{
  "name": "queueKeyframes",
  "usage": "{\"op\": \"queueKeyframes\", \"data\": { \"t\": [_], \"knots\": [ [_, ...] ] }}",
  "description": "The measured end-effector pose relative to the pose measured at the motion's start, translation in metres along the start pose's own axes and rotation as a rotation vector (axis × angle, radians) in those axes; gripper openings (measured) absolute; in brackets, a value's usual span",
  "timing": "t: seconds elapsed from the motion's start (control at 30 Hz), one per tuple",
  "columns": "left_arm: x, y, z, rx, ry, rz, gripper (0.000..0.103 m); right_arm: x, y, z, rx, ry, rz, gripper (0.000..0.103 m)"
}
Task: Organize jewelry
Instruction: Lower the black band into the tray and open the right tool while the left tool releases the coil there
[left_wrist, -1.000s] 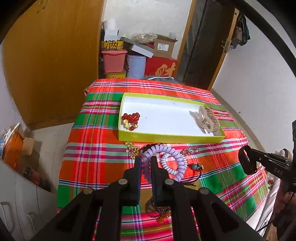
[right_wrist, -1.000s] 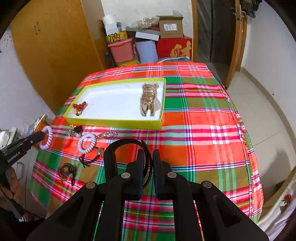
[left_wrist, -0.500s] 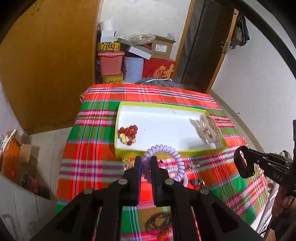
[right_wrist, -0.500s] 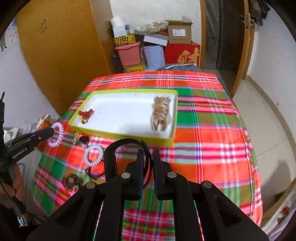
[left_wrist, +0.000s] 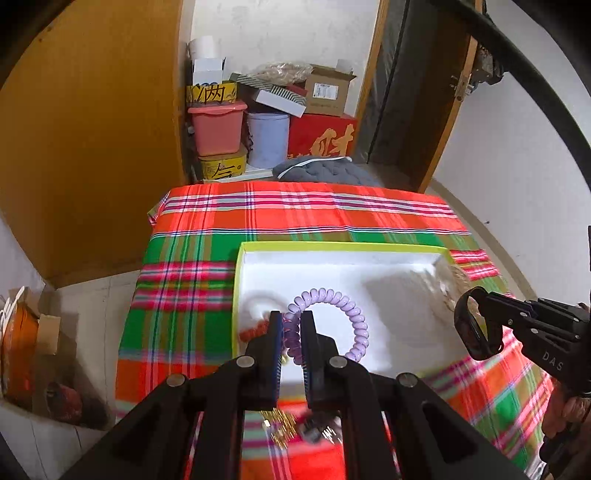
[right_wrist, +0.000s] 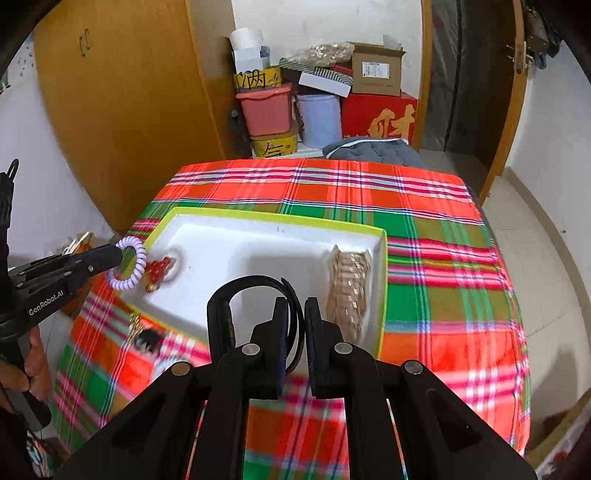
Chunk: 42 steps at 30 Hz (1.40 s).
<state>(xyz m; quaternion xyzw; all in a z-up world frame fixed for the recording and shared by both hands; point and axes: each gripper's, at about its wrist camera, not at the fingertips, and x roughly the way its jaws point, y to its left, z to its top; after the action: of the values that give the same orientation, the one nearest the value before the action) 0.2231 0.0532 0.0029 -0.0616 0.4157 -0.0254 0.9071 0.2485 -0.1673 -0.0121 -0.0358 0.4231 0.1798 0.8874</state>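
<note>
My left gripper (left_wrist: 291, 323) is shut on a lilac spiral coil bracelet (left_wrist: 351, 314), held above the left part of the white tray with a yellow-green rim (left_wrist: 332, 246). It also shows in the right wrist view (right_wrist: 129, 266). My right gripper (right_wrist: 295, 314) is shut on a black band (right_wrist: 229, 291), held above the tray's near edge (right_wrist: 382, 280); it shows in the left wrist view (left_wrist: 471, 332). In the tray lie a red bead bracelet (right_wrist: 159, 267) and a gold chain bracelet (right_wrist: 349, 291).
The tray sits on a table with a red-green plaid cloth (right_wrist: 436, 288). Gold and dark jewelry pieces (right_wrist: 144, 332) lie on the cloth before the tray. Boxes and bins (right_wrist: 317, 99) stand behind the table, a wooden wardrobe (right_wrist: 122, 103) at left.
Both grippers have moved forward and up over the tray, each carrying its piece. The left gripper lifted the lilac bracelet away from the cloth.
</note>
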Motion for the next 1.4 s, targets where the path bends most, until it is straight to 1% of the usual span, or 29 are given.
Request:
{"op": "queueKeyframes", "data": {
  "t": [0.1, 0.33, 0.57, 0.77, 0.9, 0.97, 1.1, 1.17, 1.23, 1.27, 1.4],
  "knots": [
    [0.020, 0.005, 0.009, 0.006, 0.015, 0.014, 0.009, 0.018, -0.001, 0.009, -0.003, 0.015, -0.006, 0.009],
    [0.052, 0.009, 0.025, 0.021, 0.037, 0.026, 0.009, 0.056, -0.002, 0.024, 0.010, 0.060, -0.018, 0.009],
    [0.086, 0.016, 0.030, 0.019, 0.089, 0.034, 0.009, 0.081, -0.003, 0.031, -0.001, 0.102, -0.036, 0.009],
    [0.103, 0.018, 0.027, 0.016, 0.121, 0.044, 0.010, 0.096, 0.001, 0.032, -0.025, 0.131, -0.048, 0.009],
    [0.103, 0.017, 0.027, 0.020, 0.119, 0.048, 0.010, 0.099, 0.001, 0.034, -0.029, 0.138, -0.053, 0.011],
    [0.102, 0.016, 0.028, 0.017, 0.123, 0.046, 0.010, 0.097, 0.002, 0.034, -0.028, 0.129, -0.048, 0.020],
    [0.098, 0.018, 0.028, 0.005, 0.135, 0.037, 0.010, 0.087, 0.005, 0.033, -0.033, 0.107, -0.040, 0.021],
    [0.092, 0.019, 0.028, -0.003, 0.126, 0.037, 0.013, 0.080, 0.005, 0.033, -0.030, 0.097, -0.032, 0.021],
    [0.082, 0.019, 0.029, -0.007, 0.105, 0.033, 0.024, 0.072, 0.006, 0.032, -0.026, 0.084, -0.024, 0.022],
    [0.077, 0.019, 0.029, -0.012, 0.096, 0.029, 0.026, 0.067, 0.006, 0.031, -0.025, 0.075, -0.020, 0.023],
    [0.050, 0.019, 0.026, -0.031, 0.055, 0.015, 0.027, 0.046, 0.006, 0.024, -0.018, 0.042, -0.004, 0.025]
  ]
}}
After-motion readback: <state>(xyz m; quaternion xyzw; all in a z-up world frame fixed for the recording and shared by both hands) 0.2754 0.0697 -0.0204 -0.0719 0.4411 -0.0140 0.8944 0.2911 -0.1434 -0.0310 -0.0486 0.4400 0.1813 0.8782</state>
